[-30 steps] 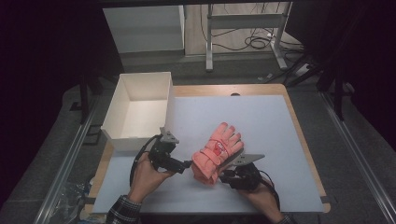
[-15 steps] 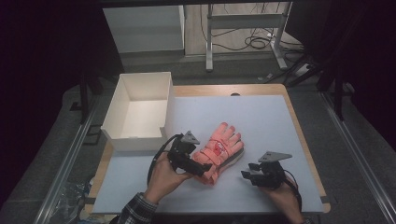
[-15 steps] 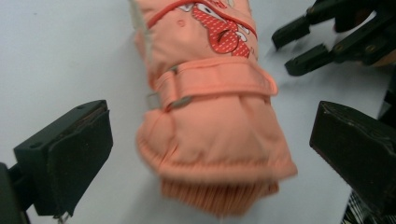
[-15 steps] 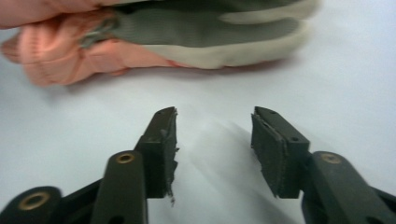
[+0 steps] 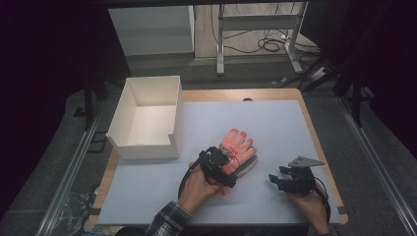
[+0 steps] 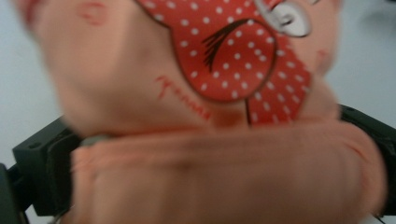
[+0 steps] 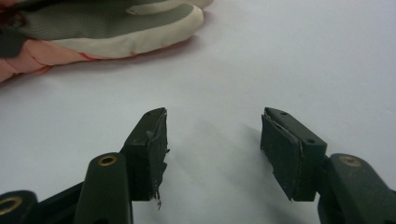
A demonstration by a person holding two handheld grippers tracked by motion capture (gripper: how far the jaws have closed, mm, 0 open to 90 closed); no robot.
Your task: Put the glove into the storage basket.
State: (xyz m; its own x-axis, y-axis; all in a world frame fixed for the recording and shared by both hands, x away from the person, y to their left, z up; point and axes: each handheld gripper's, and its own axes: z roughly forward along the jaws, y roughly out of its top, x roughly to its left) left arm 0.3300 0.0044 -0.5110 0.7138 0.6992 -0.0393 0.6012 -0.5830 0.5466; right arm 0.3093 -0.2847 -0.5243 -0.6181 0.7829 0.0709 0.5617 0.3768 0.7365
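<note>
White table sheet [image 5: 275, 123] takes up most of what we see from the high view, wood edge showing round it. Next down in size: white open-top box [image 5: 147, 118] at the far left corner of the sheet, one low wall notched toward the person. Then the glove [image 5: 236, 150], salmon-pink, lying flat near the middle of the sheet, fingers pointing away from the person, well apart from the box's right wall. We read a red patch with white dots on its back in the left gripper view [image 6: 233, 51], and a grey-and-cream underside edge in the right gripper view [image 7: 116, 28]. Left gripper [image 5: 223, 172] sits at the glove's cuff end; in its own view the pink fabric bulges between the two black jaws, which stand at full spread either side of it. Picture is blurred, so we cannot tell if the pads actually press the fabric. Right gripper [image 5: 275, 181] sits near the right front of the sheet, clear of the glove, with bare sheet between. Its jaws have just been opening, about halfway spread, nothing between them in its own view [image 7: 212, 140]. Pads [image 7: 156, 149] look worn, tape fraying at the edge.
</note>
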